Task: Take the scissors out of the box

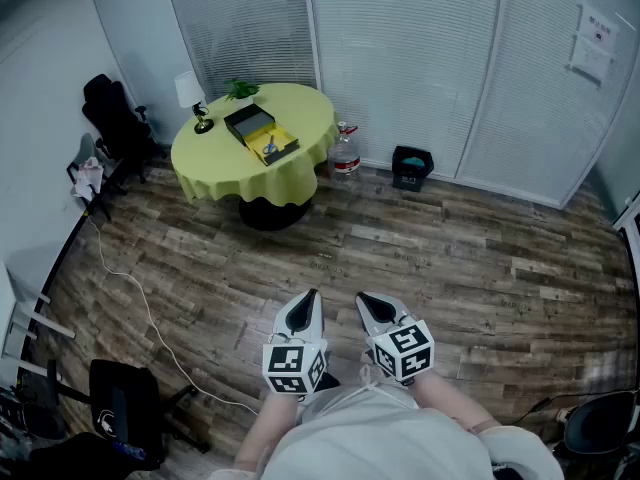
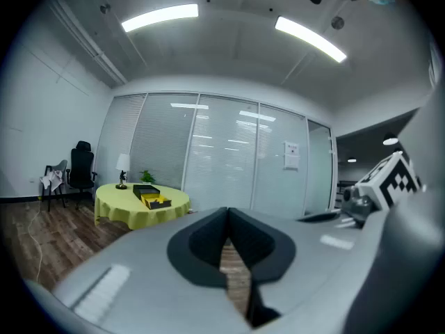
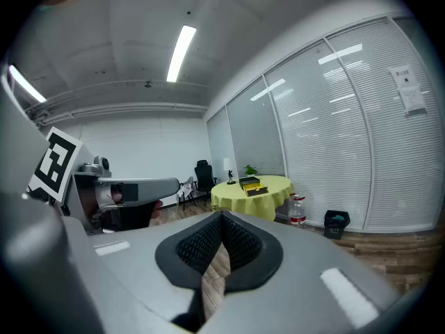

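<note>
Both tongs were low and close in front of your body. The left gripper [image 1: 310, 299] had its jaws pressed together with nothing between them. The right gripper [image 1: 366, 302] was the same, jaws together and empty. Their tips sat side by side, pointing a little below level over the wood floor [image 1: 450, 268]. Nothing of the task was in reach.

Well apart from you, across the floor, stood the round table [image 1: 205, 163] under a yellow cloth. The box [image 1: 262, 134] lay open on it, with its black part toward the lamp [image 1: 189, 92] and plant [image 1: 240, 89] and its yellow-lined tray toward the table's near edge. A small bluish thing in that tray was probably the scissors [image 1: 268, 149], but it was too small in every view to be sure.

I judged the step in hand to be the approach, with no reach begun yet. To do it well, you needed to walk up square to the table and keep off the cable [image 1: 130, 288] on the floor to your left. The water bottle [image 1: 345, 154] by the table foot also needed a wide berth. Opening one gripper before arriving would have saved time. The better grasp was from above, near the pivot rather than on a loop. The shut gripper could have steadied the box rim so the tray didn't slide on the cloth.
</note>
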`<state>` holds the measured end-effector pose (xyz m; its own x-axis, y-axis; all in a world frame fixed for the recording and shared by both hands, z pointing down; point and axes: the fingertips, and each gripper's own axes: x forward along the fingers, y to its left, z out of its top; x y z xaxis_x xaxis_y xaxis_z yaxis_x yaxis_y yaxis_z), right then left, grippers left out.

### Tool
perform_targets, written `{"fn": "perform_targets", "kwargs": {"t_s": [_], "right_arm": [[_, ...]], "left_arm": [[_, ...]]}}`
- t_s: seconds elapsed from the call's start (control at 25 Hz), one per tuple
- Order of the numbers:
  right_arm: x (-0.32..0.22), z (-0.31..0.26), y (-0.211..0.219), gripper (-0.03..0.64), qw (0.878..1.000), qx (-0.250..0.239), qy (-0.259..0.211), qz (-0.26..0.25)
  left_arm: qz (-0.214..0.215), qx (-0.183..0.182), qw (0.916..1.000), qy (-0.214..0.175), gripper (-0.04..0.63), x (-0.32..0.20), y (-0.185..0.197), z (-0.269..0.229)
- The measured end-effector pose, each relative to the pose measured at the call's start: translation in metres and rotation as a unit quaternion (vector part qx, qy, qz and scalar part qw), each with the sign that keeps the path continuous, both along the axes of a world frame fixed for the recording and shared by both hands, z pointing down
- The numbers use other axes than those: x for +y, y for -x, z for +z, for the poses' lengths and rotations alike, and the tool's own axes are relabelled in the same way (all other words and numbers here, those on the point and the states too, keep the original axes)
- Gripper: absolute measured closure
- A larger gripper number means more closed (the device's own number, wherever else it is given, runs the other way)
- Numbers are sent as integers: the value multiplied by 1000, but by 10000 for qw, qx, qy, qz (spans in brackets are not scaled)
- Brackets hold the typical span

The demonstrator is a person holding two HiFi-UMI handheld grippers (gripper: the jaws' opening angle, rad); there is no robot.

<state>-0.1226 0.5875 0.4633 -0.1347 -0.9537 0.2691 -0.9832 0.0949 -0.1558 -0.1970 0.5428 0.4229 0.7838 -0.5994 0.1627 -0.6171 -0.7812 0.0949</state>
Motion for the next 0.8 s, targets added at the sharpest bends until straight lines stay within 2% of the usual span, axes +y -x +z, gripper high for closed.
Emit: {"fn": "perform_targets", "kwargs": {"t_s": [0.4,0.8], "right_arm": [[3,8,-15,617,9999,-35,71,-72],[-8,21,-38,618,9996,-240,84,87]], "left_arm": [[-72,-116,9999,-24,589,-1,-16,9],[11,-305,9995,-3,589,-10,-37,22]]}}
